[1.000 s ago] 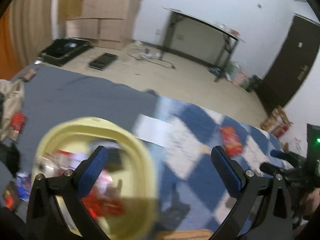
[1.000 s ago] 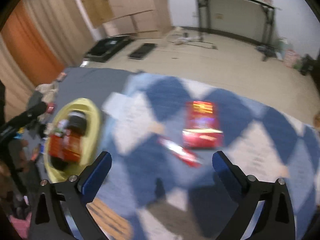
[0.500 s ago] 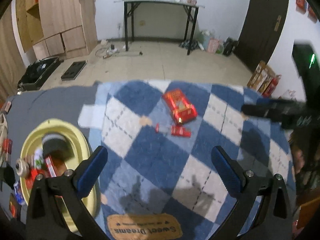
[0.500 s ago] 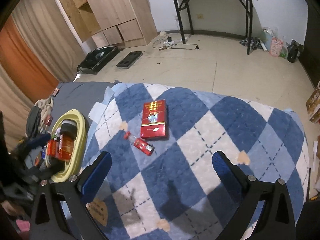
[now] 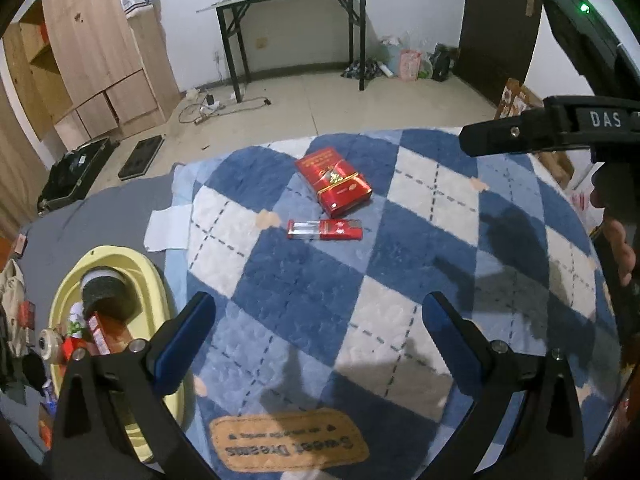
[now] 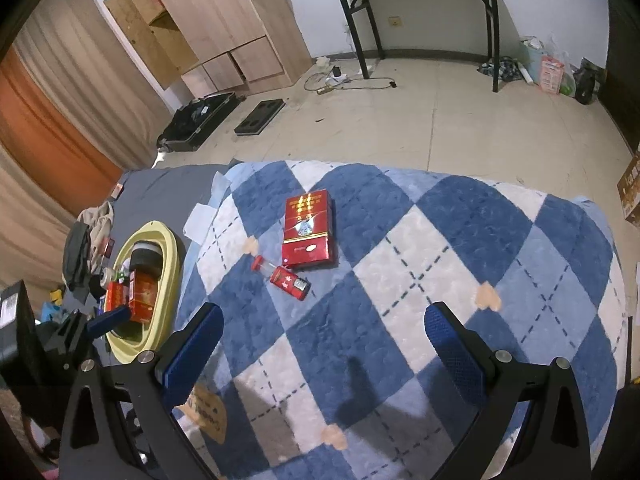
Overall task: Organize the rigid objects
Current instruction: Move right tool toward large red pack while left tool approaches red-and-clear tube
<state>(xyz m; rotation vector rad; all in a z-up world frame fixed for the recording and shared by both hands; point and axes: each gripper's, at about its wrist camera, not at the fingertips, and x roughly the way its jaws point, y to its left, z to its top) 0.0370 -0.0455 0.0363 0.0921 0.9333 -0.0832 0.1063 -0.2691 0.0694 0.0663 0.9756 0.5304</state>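
Blue and white checks of a plush blanket (image 6: 400,264) now fill both views sharply, where a second ago the left gripper (image 5: 320,316) hung blurred right over the yellow basin (image 5: 120,256); it has since pulled back and up, so a drop-off there looks finished and the next pick is likely due. Both the left gripper and the right gripper (image 6: 324,324) stand wide open and hold nothing. Two things are left on the blanket: a flat red box (image 6: 308,236) with glossy card faces and gold print, and just beside its near end a small red lighter (image 6: 286,280), slim with a clear end. The basin, smooth oval plastic, sits on grey sheet at the blanket's left edge and already holds a red carton (image 6: 140,292), a dark round roll (image 5: 106,296) and other small things I cannot make out
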